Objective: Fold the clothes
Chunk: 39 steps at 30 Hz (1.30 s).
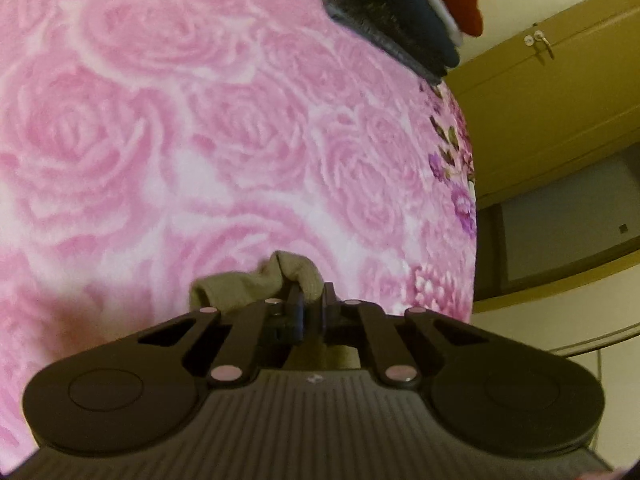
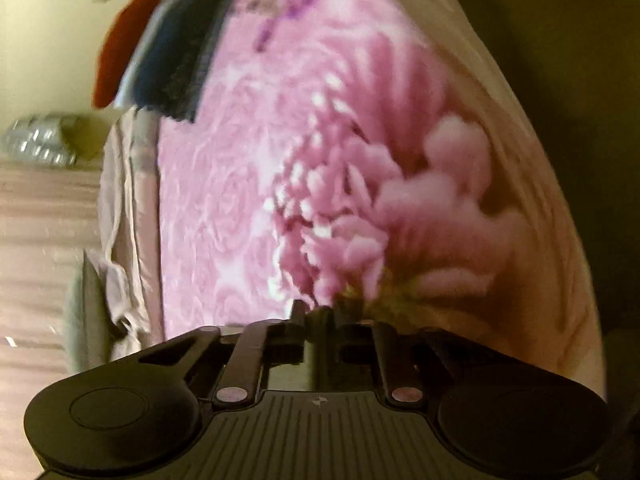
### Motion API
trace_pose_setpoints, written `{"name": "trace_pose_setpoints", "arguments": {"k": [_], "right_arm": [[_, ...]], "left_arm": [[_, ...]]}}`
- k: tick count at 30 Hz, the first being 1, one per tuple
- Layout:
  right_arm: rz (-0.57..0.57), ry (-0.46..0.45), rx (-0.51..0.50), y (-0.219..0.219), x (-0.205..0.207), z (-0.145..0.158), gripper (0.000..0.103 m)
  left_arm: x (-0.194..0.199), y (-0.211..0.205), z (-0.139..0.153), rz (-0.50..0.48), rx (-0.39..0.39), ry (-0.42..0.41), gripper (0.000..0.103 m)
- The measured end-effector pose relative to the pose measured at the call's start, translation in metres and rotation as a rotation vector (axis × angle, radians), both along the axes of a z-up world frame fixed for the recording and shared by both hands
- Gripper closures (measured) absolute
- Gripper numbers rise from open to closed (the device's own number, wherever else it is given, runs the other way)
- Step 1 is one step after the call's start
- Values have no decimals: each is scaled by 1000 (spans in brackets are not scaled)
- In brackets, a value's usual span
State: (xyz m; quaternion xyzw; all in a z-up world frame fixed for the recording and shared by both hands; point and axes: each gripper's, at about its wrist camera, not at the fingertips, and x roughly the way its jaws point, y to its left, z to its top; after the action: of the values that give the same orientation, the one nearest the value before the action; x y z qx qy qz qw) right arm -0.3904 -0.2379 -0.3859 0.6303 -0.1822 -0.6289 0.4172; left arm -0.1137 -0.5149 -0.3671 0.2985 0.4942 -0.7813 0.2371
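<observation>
My left gripper (image 1: 311,294) is shut on a bunched fold of a beige knit garment (image 1: 256,286), which humps up over the fingertips just above the pink rose-print bedspread (image 1: 224,128). In the right wrist view, my right gripper (image 2: 316,312) has its fingers pressed together low over the bedspread's large pink flower print (image 2: 400,200). A dull beige strip of fabric (image 2: 286,378) shows under those fingers; the rest of the garment is hidden. This view is blurred.
A stack of folded dark, navy, white and red clothes (image 1: 400,12) sits at the far edge of the bed, with the same stack (image 2: 172,52) in the right view. Yellow-brown cabinets (image 1: 560,92) stand beyond the bed. Crumpled pale sheets (image 2: 120,240) hang off the bed's left side.
</observation>
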Motion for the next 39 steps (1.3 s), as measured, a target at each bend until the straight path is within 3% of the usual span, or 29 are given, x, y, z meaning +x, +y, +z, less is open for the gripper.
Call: {"name": "trace_pose_setpoints", "arguments": {"k": [4,8,11,15,19,22,25,29,30,31,32,33,35,37,39], "right_arm": [[62,191,39,-3,16,6,99],[82,395,126,-2,22,36,97],[170,538,86,-2,34,63,96],[415,646,-12,-18,81,79,89],[666,767,-32,-27,131,63,89],[768,874,34,-21,145,41,89],[787,897,51,-4,142,37,89],[726,863,26,9,143,60,89],[731,849,10,9,148,62,88],[741,837,-3,8,153,64,83],[751,825,-16,8,159,67,54],[773,834,-13,6,167,64,33],[842,858,22,10,180,50,34],[848,874,82,24,180,37,41],[795,796,111,35,167,36,41]], "left_arm": [[2,6,-7,-31,-73,-53,95],[5,28,22,-83,-152,-75,91],[7,44,45,-123,-211,-91,95],[10,66,75,-176,-290,-113,99],[-5,100,51,-375,-333,-185,102],[3,104,26,-340,-424,-313,103],[27,98,31,-251,-404,-300,102],[40,113,61,-235,-429,-269,103],[42,117,65,-237,-416,-237,103],[40,123,60,-259,-413,-255,103],[37,129,55,-282,-410,-276,103],[34,135,50,-305,-408,-297,103],[29,146,39,-350,-402,-338,103],[47,151,30,-287,-392,-334,102],[64,150,38,-201,-353,-305,102]]}}
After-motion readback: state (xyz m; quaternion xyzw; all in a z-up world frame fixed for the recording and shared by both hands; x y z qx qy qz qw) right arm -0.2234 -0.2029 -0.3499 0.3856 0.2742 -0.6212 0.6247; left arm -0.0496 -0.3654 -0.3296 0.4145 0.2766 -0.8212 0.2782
